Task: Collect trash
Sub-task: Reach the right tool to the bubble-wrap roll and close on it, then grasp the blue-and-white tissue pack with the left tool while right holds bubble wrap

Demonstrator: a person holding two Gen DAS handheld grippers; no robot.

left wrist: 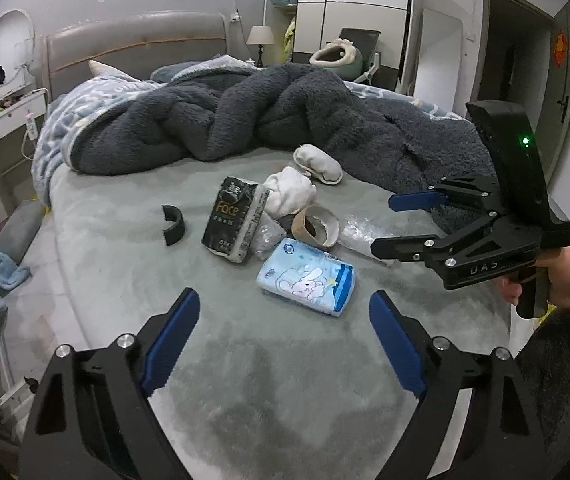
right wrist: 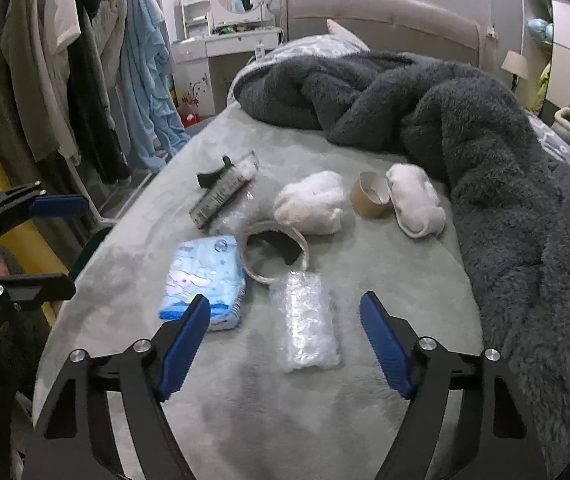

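A grey-green bed [left wrist: 133, 216] with a rumpled dark fleece blanket [left wrist: 285, 112] behind carries the litter; from the left wrist, the left gripper [left wrist: 285, 320] hangs wide open and empty just short of the blue tissue pack [left wrist: 309, 276], while the black Face pack [left wrist: 233, 220], tape roll [left wrist: 317, 226] and white wads sit clustered beyond, probably gathered for pickup. From the right wrist, the right gripper [right wrist: 285, 320] is likewise spread and empty, its fingers straddling the clear plastic wrapper [right wrist: 307, 326], likely the first target.
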